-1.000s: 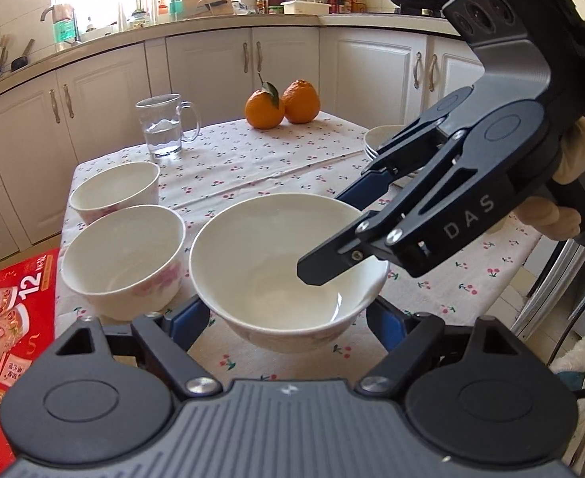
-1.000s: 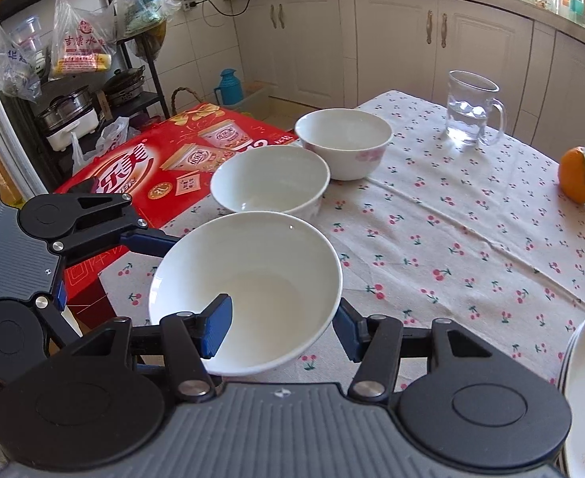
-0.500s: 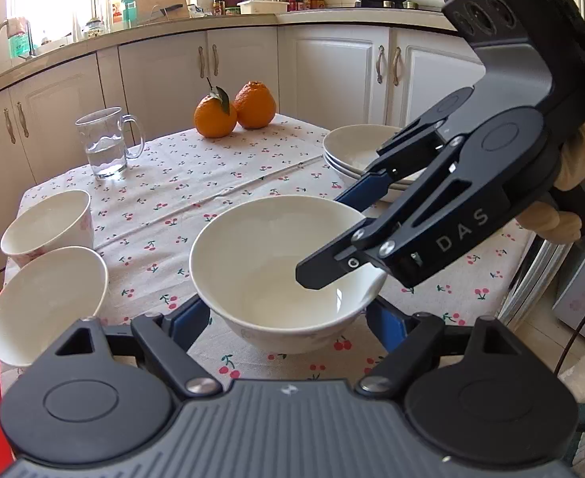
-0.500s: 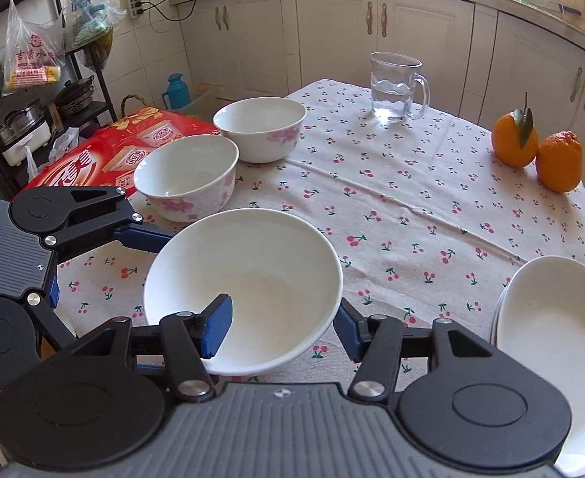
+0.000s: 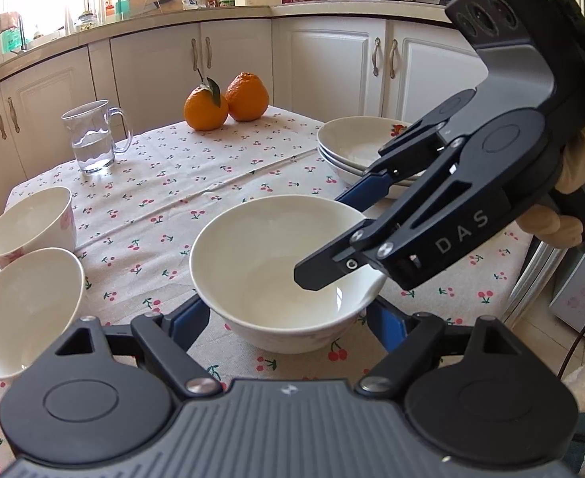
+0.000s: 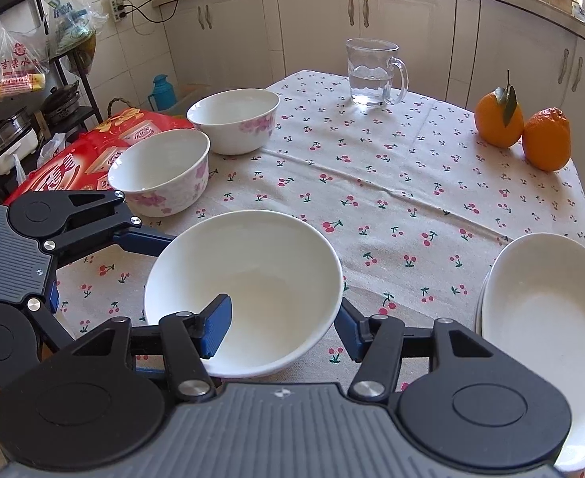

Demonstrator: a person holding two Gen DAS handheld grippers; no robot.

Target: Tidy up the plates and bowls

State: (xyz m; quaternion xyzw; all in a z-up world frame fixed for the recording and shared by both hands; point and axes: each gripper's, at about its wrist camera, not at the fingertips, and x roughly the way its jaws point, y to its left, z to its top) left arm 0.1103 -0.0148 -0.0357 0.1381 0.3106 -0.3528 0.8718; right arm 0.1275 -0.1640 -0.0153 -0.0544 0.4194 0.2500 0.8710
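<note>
A large plain white bowl (image 5: 268, 263) (image 6: 260, 271) looks set down on the cherry-print tablecloth (image 5: 212, 183). My left gripper (image 5: 288, 310) is shut on it, one blue pad on each side of its lower body. My right gripper (image 6: 284, 310) straddles the bowl's right rim, with one pad inside and the other against the outer wall. Its jaws are opening, but the pads still seem to touch the wall. In the left wrist view the right gripper (image 5: 328, 239) reaches in from the right. Two white bowls with pink flowers (image 6: 232, 119) (image 6: 161, 167) stand to the left. A stack of white plates (image 6: 539, 310) lies to the right.
A glass mug of water (image 6: 372, 75) and two oranges (image 6: 523, 127) stand at the far side of the table. A red printed box (image 6: 73, 167) lies beyond the table's left edge. White kitchen cabinets (image 5: 332, 63) run behind, and a person's gloved hand (image 5: 571, 183) holds the right gripper.
Both grippers have carried the large bowl to the right, away from the two flowered bowls and toward the plates, and slightly down. The right gripper's outer pad has edged outward.
</note>
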